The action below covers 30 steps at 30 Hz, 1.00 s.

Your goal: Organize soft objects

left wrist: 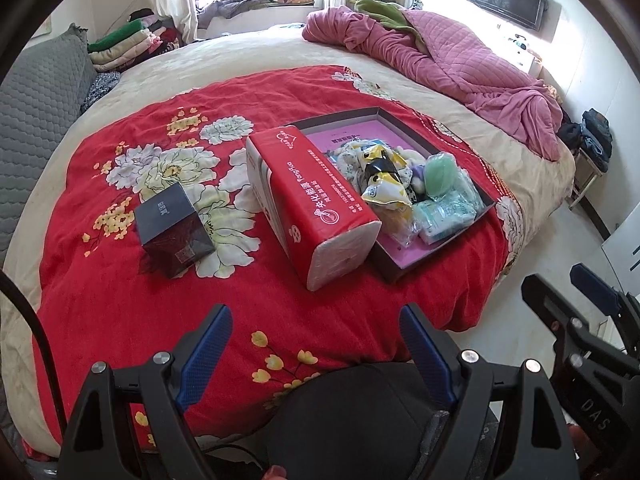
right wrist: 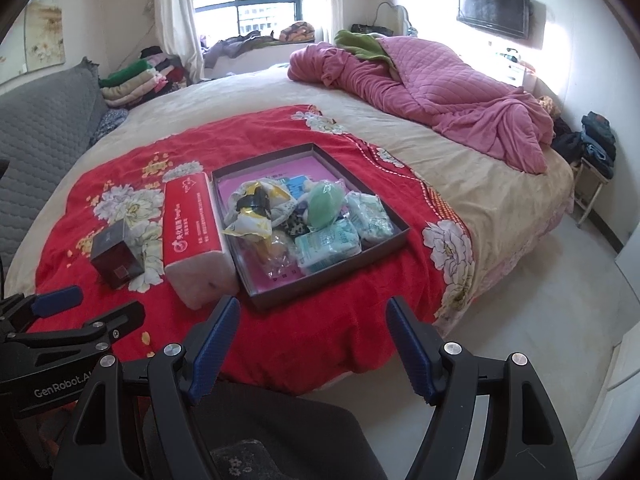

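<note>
On the bed's red blanket point(left wrist: 100, 280), going left to right: one dark box point(left wrist: 172, 228), one red tissue pack point(left wrist: 312, 208) touching one shallow tray point(right wrist: 320, 280) piled with several soft packets. Both claws, left point(left wrist: 316, 356) and right point(right wrist: 312, 344), hover apart and empty at the near edge. Likely the approach step: next, reach for the tissue pack.

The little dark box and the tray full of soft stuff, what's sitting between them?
The red tissue pack lies between the dark box and the tray, right against the tray's side. Both wrist views show it.
</note>
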Motion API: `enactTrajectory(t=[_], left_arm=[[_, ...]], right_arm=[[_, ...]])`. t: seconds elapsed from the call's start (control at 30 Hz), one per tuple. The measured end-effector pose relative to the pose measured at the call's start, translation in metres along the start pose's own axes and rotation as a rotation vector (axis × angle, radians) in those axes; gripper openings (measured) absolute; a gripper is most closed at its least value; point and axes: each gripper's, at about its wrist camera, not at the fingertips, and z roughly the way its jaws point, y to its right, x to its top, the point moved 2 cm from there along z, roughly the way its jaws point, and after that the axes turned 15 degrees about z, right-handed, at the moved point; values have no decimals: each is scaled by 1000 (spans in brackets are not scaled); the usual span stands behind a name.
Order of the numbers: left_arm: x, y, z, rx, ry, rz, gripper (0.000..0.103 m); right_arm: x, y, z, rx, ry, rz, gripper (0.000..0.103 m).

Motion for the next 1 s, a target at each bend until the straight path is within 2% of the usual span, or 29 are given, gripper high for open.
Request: enactTrajectory(t=[1.0], left_arm=[[-3, -2, 5, 19, -25, -3, 85]], right_arm=[[-5, -3, 5, -5, -17, -11, 76]])
